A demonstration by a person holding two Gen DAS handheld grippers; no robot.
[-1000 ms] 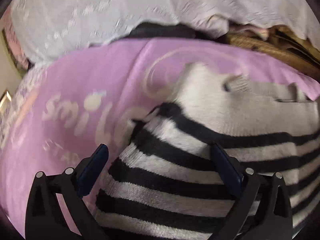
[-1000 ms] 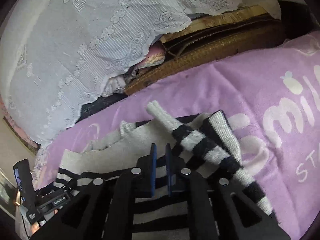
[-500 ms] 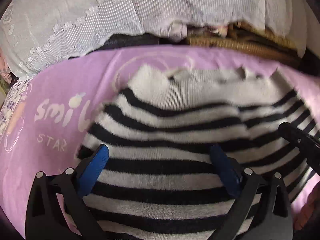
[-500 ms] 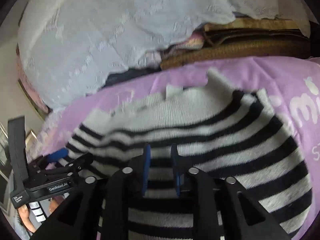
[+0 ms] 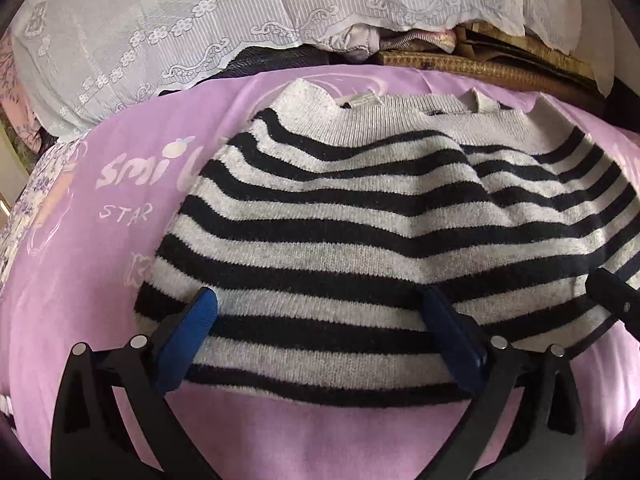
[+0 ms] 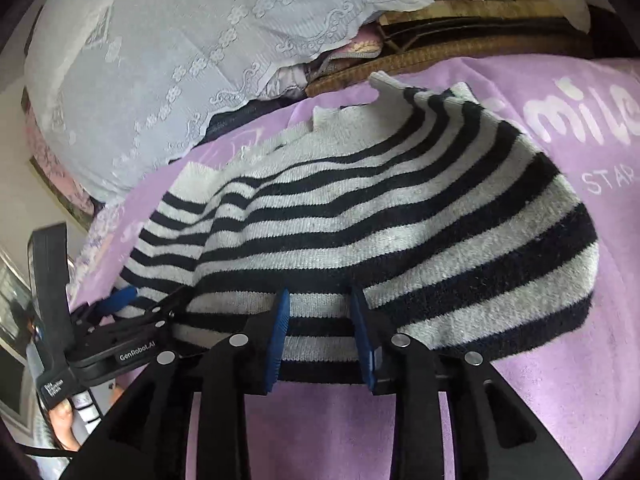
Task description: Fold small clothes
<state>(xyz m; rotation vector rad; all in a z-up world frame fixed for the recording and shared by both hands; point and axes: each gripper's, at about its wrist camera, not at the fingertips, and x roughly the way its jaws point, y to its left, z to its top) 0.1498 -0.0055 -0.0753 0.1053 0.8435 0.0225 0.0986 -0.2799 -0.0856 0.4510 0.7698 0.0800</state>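
A small black-and-grey striped knit sweater (image 5: 360, 220) lies folded on a purple blanket (image 5: 100, 260) printed "smile STAR". It also shows in the right wrist view (image 6: 380, 220). My left gripper (image 5: 320, 316) is open, its blue pads wide apart over the sweater's near hem. My right gripper (image 6: 318, 316) is partly open, its blue pads a short way apart over the hem, with nothing held. The left gripper's body (image 6: 116, 340) shows at the left of the right wrist view, and a right finger (image 5: 616, 300) at the right edge of the left wrist view.
A white lace cloth (image 5: 200, 20) covers a pile at the back. A woven rattan mat (image 5: 480, 68) and dark fabric lie behind the blanket. The purple blanket (image 6: 580, 360) spreads on all sides of the sweater.
The sweater's striped part has been brought over and laid flat. My right gripper has opened from nearly shut, letting the cloth go. Both grippers have drawn back toward the near hem.
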